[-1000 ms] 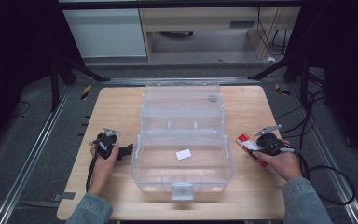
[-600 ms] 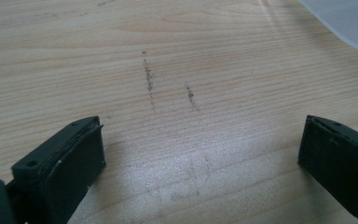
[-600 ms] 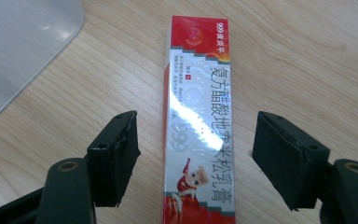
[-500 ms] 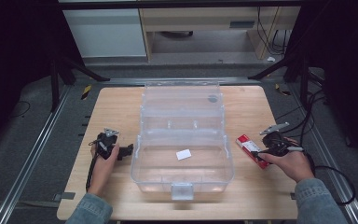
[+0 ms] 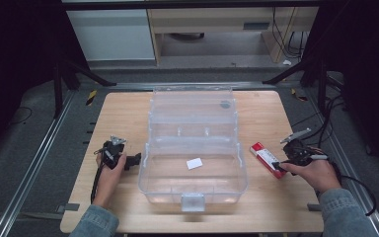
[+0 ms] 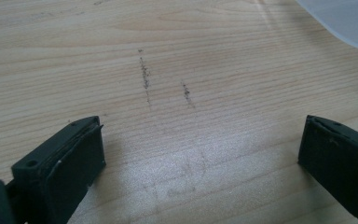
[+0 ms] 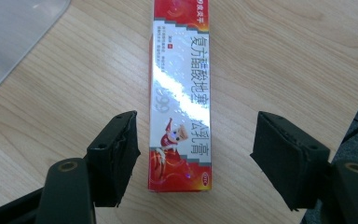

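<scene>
I'm lining my right gripper (image 7: 196,154) over the red box (image 7: 181,93), jaws just opened wide astride it, not pinching. Next I likely lower, squeeze, and carry it to the clear bin (image 5: 192,190). My left gripper (image 6: 200,154) idles wide over bare counter (image 6: 121,56).

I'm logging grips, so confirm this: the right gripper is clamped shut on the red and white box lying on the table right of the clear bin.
Not clamped. In the right gripper view the right gripper stands open, its pads clear of the red and white box on both sides. The box does lie on the table right of the clear bin.

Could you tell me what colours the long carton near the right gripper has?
Red and white carton, clearest in the right gripper view.
</scene>
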